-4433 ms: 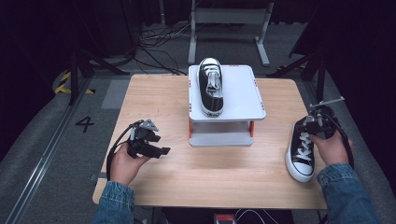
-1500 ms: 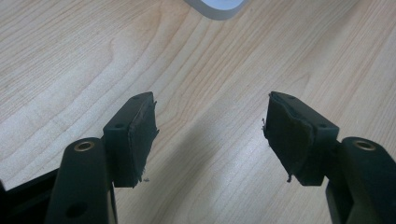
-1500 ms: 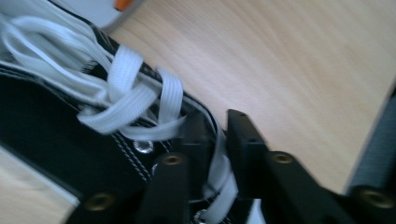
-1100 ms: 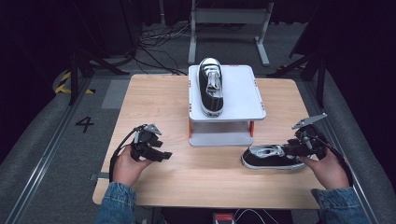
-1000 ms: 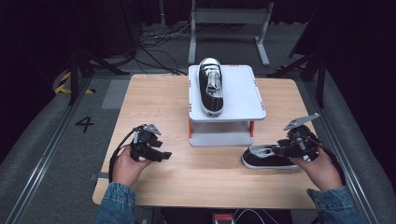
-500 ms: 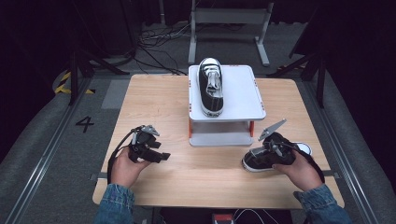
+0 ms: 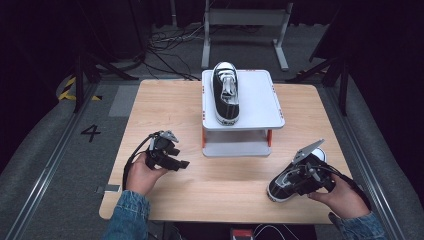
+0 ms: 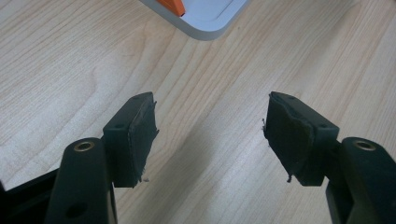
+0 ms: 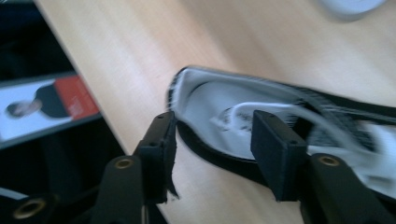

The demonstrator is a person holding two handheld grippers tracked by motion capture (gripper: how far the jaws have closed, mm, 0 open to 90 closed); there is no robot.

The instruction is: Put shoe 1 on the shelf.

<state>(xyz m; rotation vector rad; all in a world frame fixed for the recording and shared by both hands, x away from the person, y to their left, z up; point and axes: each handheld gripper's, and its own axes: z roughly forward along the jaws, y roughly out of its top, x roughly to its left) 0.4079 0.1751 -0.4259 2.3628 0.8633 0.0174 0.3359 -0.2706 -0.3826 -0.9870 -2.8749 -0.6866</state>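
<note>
Lab / recording rig, not a home or shop.
Black curtains all round, lone wooden table [image 7: 165, 107] in the middle on grey floor mats [image 7: 35, 160]. Loose cables [image 7: 170, 42] run across the floor behind it, next to a metal stand [image 7: 245, 25] and tripod legs [image 7: 100, 67]. Yellow-black hazard tape [image 7: 67, 87] and a floor mark "4" [image 7: 91, 132] by the table. Floor rail [image 7: 30, 200] along the left side. White two-tier shelf [image 7: 260, 102] with orange posts sits on the table like a test fixture.

Table [image 7: 165, 105] left open; stand [image 7: 260, 107] blocks centre.
</note>
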